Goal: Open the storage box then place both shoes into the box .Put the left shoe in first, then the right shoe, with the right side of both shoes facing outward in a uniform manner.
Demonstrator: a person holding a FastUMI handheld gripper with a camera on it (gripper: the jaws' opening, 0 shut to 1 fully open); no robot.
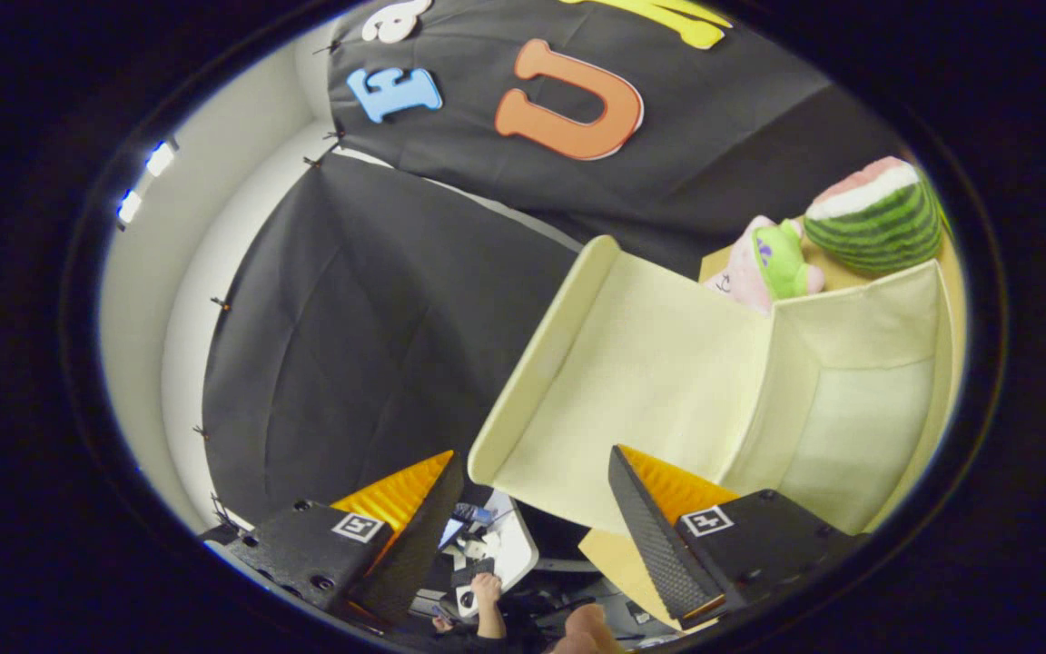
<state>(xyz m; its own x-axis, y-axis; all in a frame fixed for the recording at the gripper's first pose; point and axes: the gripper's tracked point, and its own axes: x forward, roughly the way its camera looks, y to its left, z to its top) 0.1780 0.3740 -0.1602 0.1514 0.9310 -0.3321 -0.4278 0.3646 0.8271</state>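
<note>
In the gripper view your gripper [523, 518] is released — its two fingers stand wide apart and nothing is between them. Each finger has a ribbed inner pad and a small square marker on its back.

Just ahead of the fingers, a little to the right one, you see the storage box [850, 400]. It is pale cream, with smooth flat walls, and its lid [614, 363] is swung open, a broad flat panel with a rounded edge. The inside that shows is bare.

Beyond the box lie soft toys — a striped watermelon plush [877, 218] and a pink-and-green plush [764, 263] — touching each other on a wooden surface [714, 265].
</note>
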